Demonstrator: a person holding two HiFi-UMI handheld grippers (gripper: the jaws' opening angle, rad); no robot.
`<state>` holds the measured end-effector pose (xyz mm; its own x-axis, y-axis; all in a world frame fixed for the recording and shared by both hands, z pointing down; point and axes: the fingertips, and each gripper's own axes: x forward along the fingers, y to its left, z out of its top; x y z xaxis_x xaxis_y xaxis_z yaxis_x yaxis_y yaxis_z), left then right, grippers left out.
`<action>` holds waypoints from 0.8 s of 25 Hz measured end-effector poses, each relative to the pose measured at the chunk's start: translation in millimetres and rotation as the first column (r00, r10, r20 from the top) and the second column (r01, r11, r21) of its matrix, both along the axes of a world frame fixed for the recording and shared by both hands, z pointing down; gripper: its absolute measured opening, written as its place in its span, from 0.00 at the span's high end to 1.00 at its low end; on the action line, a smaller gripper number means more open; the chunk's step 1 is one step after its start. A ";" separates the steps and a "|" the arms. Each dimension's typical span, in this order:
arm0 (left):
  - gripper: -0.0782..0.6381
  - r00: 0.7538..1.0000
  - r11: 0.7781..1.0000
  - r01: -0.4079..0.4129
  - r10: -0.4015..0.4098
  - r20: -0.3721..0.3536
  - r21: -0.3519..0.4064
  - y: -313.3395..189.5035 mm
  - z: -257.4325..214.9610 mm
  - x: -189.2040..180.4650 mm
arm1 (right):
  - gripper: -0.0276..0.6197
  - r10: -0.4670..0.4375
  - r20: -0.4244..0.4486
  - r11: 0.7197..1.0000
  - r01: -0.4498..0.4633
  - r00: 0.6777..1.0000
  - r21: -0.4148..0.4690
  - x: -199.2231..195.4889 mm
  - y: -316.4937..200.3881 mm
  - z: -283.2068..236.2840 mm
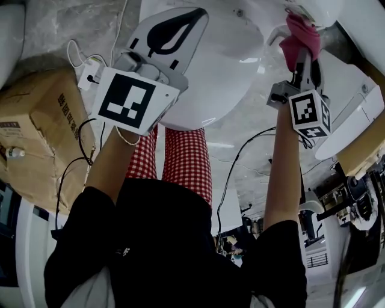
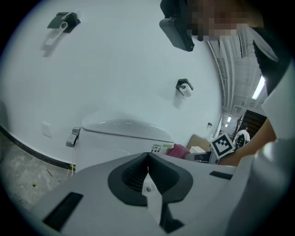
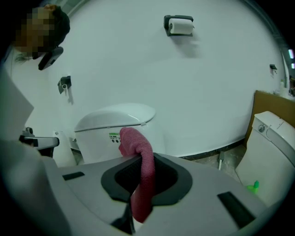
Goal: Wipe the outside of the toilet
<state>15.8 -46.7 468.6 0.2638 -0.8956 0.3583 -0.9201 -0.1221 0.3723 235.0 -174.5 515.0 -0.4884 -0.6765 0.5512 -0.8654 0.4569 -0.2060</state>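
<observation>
The white toilet (image 1: 222, 60) stands just ahead of me against a white wall, lid down; it also shows as the toilet (image 2: 120, 138) and the toilet (image 3: 115, 122) in the two gripper views. My right gripper (image 1: 301, 57) is shut on a pink cloth (image 1: 299, 36), held near the toilet's right side. In the right gripper view the cloth (image 3: 138, 147) sticks up between the jaws and droops over them. My left gripper (image 1: 198, 13) hovers over the toilet's left side, shut with nothing in it (image 2: 147, 159). The left gripper view catches the pink cloth (image 2: 177, 150) beside the toilet.
A cardboard box (image 1: 42, 132) sits on the floor at left, with cables (image 1: 240, 162) trailing across the marble floor. A second white toilet (image 3: 272, 147) stands at right with a brown board (image 3: 269, 103) behind it. A toilet-roll holder (image 3: 179, 25) hangs on the wall.
</observation>
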 end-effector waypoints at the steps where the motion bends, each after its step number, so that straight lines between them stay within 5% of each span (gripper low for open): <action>1: 0.88 1.000 1.000 0.006 -0.006 -0.002 0.003 1.1 -0.9 -2.8 | 0.87 -0.003 0.012 1.000 0.003 1.000 0.009 -1.8 4.3 -4.6; 5: 0.88 1.000 1.000 0.023 -0.023 -0.004 0.009 9.4 -4.0 -12.6 | 0.87 -0.104 0.028 0.994 0.104 0.994 0.016 -30.4 29.6 -14.4; 10: 0.88 0.998 0.998 0.055 -0.055 -0.010 0.006 19.8 -4.8 -29.6 | 0.87 -0.311 0.038 0.950 0.310 0.950 0.025 -93.6 61.4 -14.3; 20: 0.88 0.990 0.990 0.141 -0.141 -0.012 0.003 44.2 -1.4 -78.3 | 0.87 -0.482 0.072 0.875 0.483 0.873 0.005 -200.9 93.2 2.2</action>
<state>-62.5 -2.4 467.2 0.1391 -0.9253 0.3527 -0.9236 0.0073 0.3833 34.1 -81.3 517.2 -0.7896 -0.3397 0.5110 -0.5210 0.8112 -0.2657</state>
